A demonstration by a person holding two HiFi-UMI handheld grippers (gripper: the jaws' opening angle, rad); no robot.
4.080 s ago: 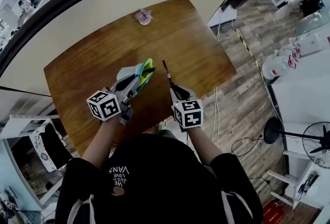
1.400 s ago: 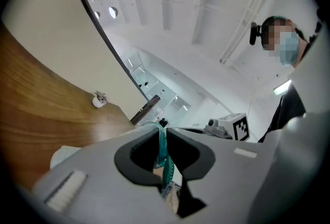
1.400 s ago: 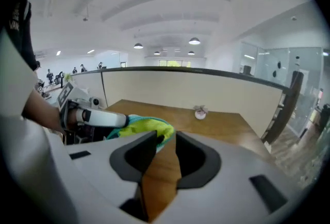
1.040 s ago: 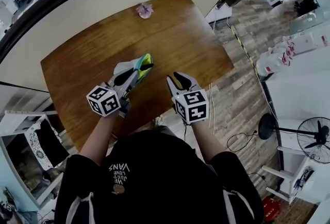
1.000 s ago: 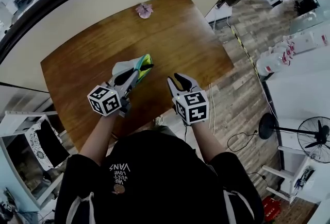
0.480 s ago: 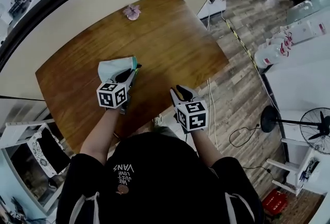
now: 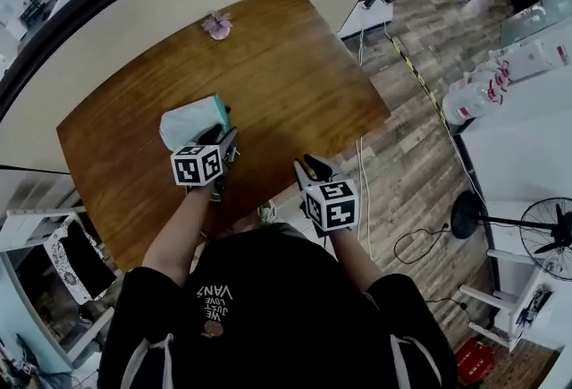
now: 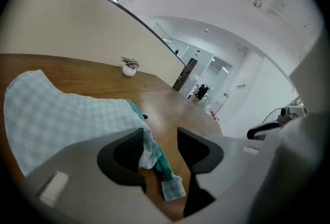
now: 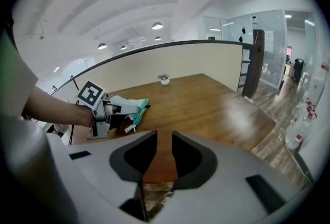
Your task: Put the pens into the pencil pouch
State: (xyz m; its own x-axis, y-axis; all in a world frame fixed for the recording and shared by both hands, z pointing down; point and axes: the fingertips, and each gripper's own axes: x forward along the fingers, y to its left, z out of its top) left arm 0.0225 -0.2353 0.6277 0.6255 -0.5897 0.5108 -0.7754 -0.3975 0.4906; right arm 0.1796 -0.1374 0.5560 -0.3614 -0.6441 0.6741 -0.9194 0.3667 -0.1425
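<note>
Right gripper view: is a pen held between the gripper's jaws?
No, the right gripper has its jaws apart with nothing between them; only the wooden table shows through the gap.

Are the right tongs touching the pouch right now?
Apart. The right gripper view shows bare table between the empty right tongs and the pouch, far off to the left.

The head view looks steeply down from above the person onto the bench (image 7: 295, 65). The left gripper view sits low and close beside the pouch (image 8: 62, 115). The right gripper view faces it from farther back, sharing pouch and bench.
</note>
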